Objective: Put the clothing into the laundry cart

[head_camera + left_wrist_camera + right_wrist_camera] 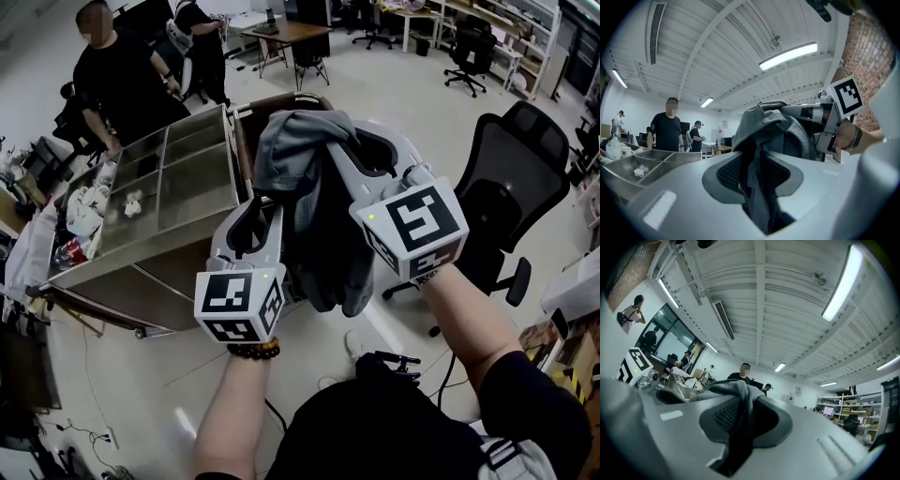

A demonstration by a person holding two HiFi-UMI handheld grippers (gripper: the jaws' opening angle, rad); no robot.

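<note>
A grey garment (309, 187) hangs bunched in the air between both grippers, in front of me. My left gripper (262, 214) is shut on its lower left part; in the left gripper view the cloth (774, 125) runs thick between the pads of that gripper (757, 174). My right gripper (362, 155) is shut on the garment's upper edge; in the right gripper view a fold (735, 391) lies clamped in that gripper (743, 419). Just beyond and to the left stands a steel cart (141, 246) with several compartments. A brown-rimmed bin (281, 99) shows behind the garment.
A person in black (112, 89) stands at the cart's far side, another behind. Clothes (86, 211) lie in the cart's left compartment. A black office chair (520, 178) is close on the right. Desks and chairs line the back; cables (84, 436) lie on the floor.
</note>
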